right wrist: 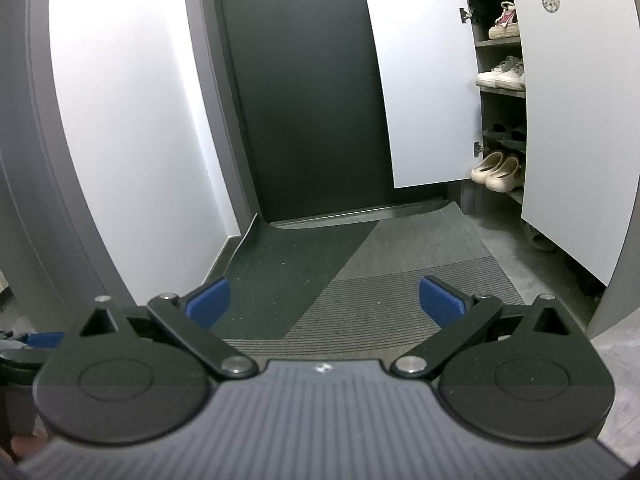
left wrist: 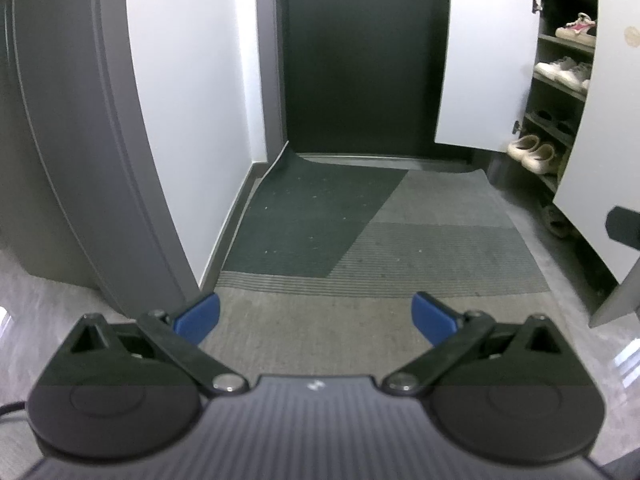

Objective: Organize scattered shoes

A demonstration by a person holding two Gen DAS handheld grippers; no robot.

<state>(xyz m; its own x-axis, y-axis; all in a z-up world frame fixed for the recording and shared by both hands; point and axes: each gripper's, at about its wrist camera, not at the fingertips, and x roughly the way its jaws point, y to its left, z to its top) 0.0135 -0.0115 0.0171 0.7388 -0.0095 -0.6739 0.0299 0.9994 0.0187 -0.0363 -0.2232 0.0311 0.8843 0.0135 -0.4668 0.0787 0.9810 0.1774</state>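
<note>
both gripper pairs [left wrist: 316,316] [right wrist: 324,300] wide apart, empty

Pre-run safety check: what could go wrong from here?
1. The white open cabinet doors leave a narrow gap; an open tool could clip a door edge.
2. The dark ribbed doormat curls up at its left edge, so a foot could trip.
3. The dark shoe under the cabinet is half hidden.

Shelves [right wrist: 500,43] hold paired shoes [right wrist: 498,168]; mat [right wrist: 400,280] covers floor.
</note>
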